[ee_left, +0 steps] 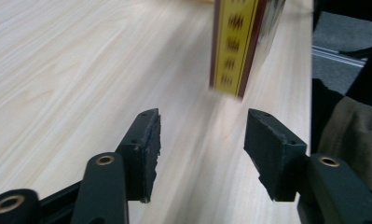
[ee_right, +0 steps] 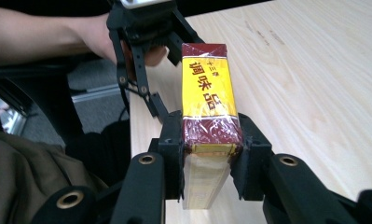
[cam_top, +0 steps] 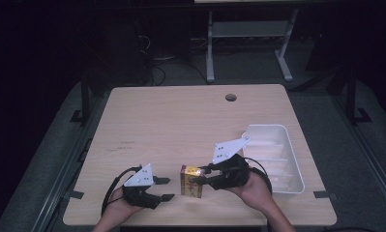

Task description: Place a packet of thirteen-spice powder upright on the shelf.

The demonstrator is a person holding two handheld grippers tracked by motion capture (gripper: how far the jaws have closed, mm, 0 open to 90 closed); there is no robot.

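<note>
**Box passed to the right gripper, left let go**

Right gripper (cam_top: 203,178) held the box (cam_top: 191,181), a yellow and maroon wrapped carton. In the right gripper view its fingers (ee_right: 170,149) pressed on both narrow sides of the box (ee_right: 206,100) at the near end, the rest of it sticking out past the tips. Grip looked square, wrapper slightly puckered at the pads.

Left gripper (cam_top: 163,189) sat just left of the box, fingers (ee_left: 144,144) part-way apart with nothing between them. In the left gripper view the box (ee_left: 237,44) hung ahead of the tips, its lower edge seemingly clear of the surface (cam_top: 181,121), slightly blurred.

Box position: near the front edge of the surface, between the two grippers, upright on its narrow side. White bin (cam_top: 277,159) stood just to the right, behind the right hand.

Judgement: the step looked like carrying the box to the bin. To do it well:
- keep the squeeze steady; the film wrapper is slick and the hold is on one end only, so the long free end could sag or swing
- lift clear before moving sideways
- draw the left gripper back so its tips do not clip the box
- lower inside the bin wall before releasing.
</note>
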